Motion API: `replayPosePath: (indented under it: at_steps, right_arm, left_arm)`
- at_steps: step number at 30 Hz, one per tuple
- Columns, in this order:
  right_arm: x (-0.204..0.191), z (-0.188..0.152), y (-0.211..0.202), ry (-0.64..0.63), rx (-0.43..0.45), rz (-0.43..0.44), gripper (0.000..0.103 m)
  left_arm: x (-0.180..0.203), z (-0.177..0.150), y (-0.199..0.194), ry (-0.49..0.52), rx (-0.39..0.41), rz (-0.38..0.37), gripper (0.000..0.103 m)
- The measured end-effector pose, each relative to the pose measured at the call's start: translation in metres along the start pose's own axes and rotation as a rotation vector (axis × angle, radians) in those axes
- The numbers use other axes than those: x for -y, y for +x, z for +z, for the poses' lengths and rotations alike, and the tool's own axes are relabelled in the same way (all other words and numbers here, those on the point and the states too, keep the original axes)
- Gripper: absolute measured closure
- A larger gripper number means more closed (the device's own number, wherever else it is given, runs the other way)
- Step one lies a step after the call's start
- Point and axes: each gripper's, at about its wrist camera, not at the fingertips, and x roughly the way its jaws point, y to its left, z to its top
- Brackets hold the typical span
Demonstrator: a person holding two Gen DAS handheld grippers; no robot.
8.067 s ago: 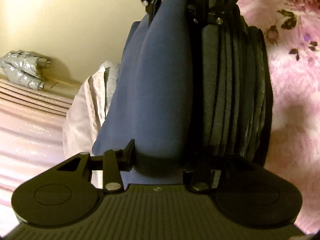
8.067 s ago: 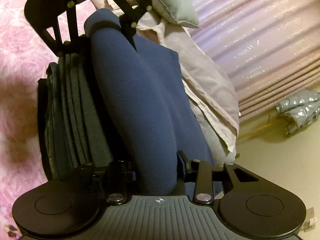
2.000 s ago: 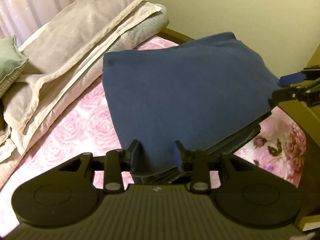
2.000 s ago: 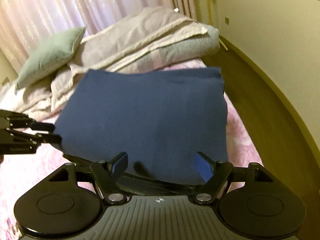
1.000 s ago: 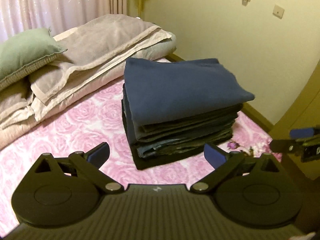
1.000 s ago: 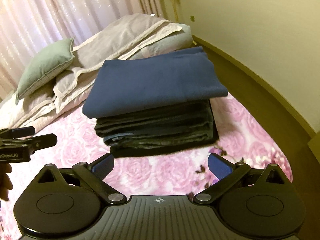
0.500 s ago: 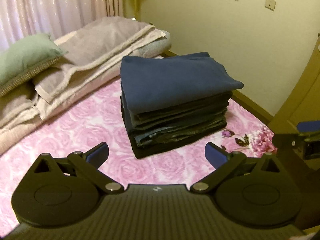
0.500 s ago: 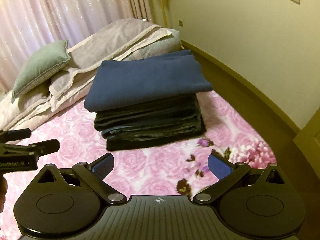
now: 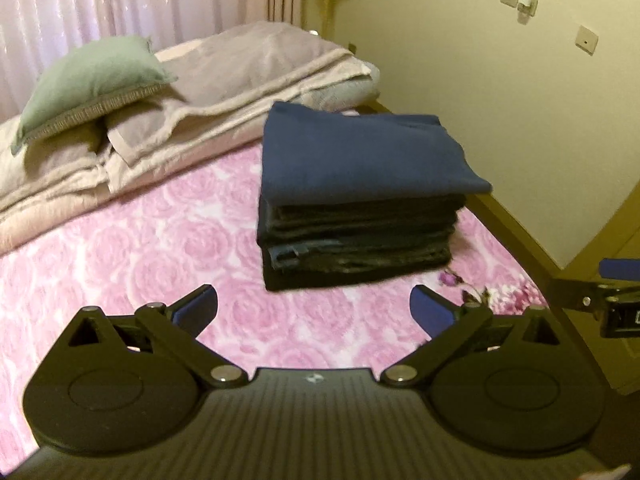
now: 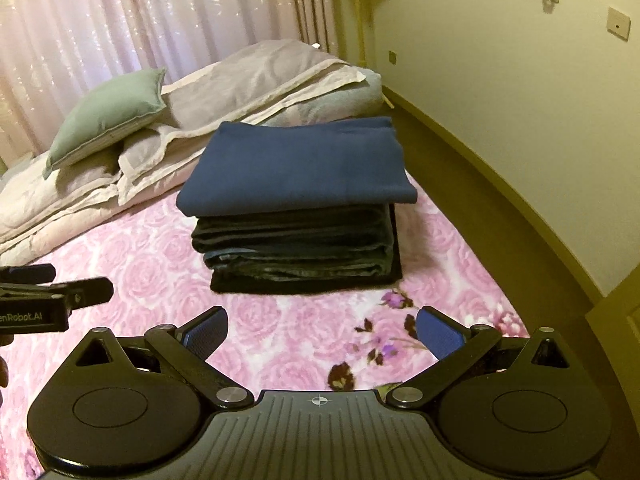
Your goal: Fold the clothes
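A stack of clothes point(image 10: 296, 216) sat on the pink rose-patterned bed point(image 10: 140, 280), in the middle of both views, with a folded navy garment point(image 10: 298, 168) lying flat on top and darker folded pieces beneath it, their edges fairly square to one another. Toward the upper left of the frames a rolled duvet point(image 10: 248, 88) and a green cushion point(image 10: 106, 114) lay along the curtain point(image 10: 120, 20) side; no loose or unfolded garment showed anywhere in either view. The left gripper point(image 9: 314, 308) hung well short of the stack with its jaws wide apart and nothing between them, and the right gripper point(image 10: 320, 330) did the same, also apart and empty; each gripper showed at the edge of the other's view, level with the near part of the bed. By the look of it, the clothes lay as the task wanted: folded and piled. Judging from that alone, the scene fitted a pause after a piece was laid on the pile, or the close of the whole job. If another garment existed outside the frames, it would call for a grasp at two corners; the pictures showed none, so nothing more could be settled.
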Motion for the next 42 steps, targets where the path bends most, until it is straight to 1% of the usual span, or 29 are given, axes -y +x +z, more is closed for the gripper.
replayPosePath:
  at_steps: [2, 5, 9, 13, 19, 24, 29, 42]
  right_arm:
    - [0.004, -0.002, -0.002, -0.001, 0.001, 0.008, 0.0]
    - [0.011, -0.006, -0.006, -0.001, 0.002, 0.019, 0.0]
    - [0.015, -0.007, -0.009, -0.001, 0.006, 0.029, 0.0]
    - [0.014, -0.004, -0.01, -0.001, 0.014, 0.033, 0.0]
    - [0.007, 0.001, -0.01, -0.014, 0.025, 0.034, 0.0]
    - [0.002, 0.003, -0.009, -0.019, 0.024, 0.037, 0.0]
    - [0.001, 0.002, -0.008, -0.028, 0.019, 0.04, 0.0]
    - [0.0, 0.001, -0.005, -0.053, 0.01, 0.058, 0.0]
  left_arm:
    - [0.007, -0.004, -0.005, 0.011, -0.003, -0.003, 0.002]
    - [0.016, -0.008, -0.012, 0.021, 0.016, -0.011, 0.002]
    - [0.025, -0.005, -0.018, 0.042, 0.054, -0.017, 0.005]
    - [0.025, 0.001, -0.018, 0.033, 0.077, 0.001, 0.005]
    - [0.021, 0.005, -0.013, 0.025, 0.068, 0.013, 0.004]
    - [0.015, 0.003, -0.01, 0.007, 0.057, 0.025, 0.001]
    - [0.012, 0.0, -0.009, 0.0, 0.05, 0.044, 0.001]
    - [0.016, -0.007, -0.011, -0.003, 0.043, 0.063, 0.001]
